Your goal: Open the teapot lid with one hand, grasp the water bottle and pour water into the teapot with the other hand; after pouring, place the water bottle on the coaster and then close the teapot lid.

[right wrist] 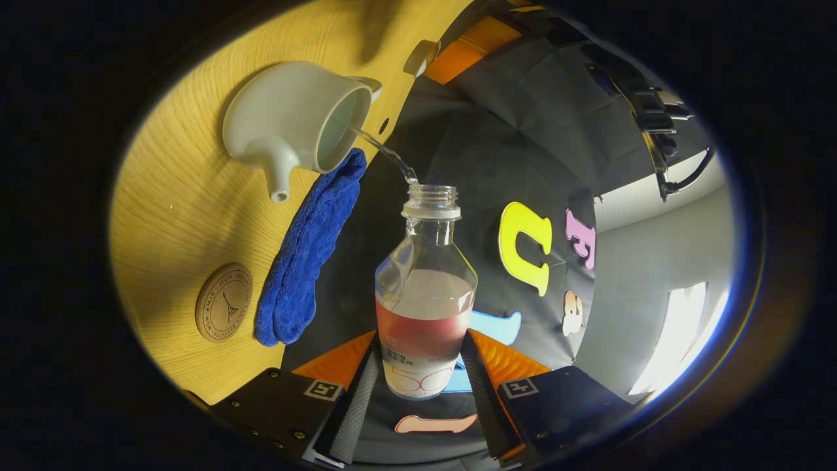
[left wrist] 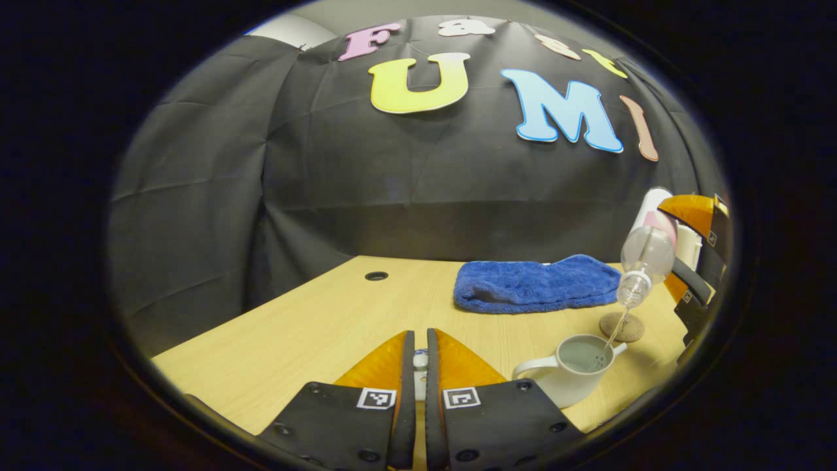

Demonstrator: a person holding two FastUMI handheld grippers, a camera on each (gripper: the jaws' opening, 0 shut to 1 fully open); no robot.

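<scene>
The white teapot (left wrist: 567,383) stands lidless on the wooden table, with water in it. My right gripper (right wrist: 424,340) is shut on a clear water bottle (right wrist: 425,294) with a pink label, tipped mouth-down over the pot. A thin stream runs from the bottle into the teapot (right wrist: 288,118). In the left gripper view the bottle (left wrist: 644,258) hangs above the pot, held by the right gripper (left wrist: 680,252). My left gripper (left wrist: 420,337) is held left of the pot, shut on the small white lid (left wrist: 420,363). The lid (right wrist: 422,59) and left gripper (right wrist: 458,55) show beyond the pot. A round cork coaster (left wrist: 621,326) lies just behind the teapot.
A folded blue towel (left wrist: 536,284) lies at the back of the table (left wrist: 314,327), next to the coaster (right wrist: 223,302). A cable hole (left wrist: 376,276) sits at the table's far left. The black cloth wall closes the back and left.
</scene>
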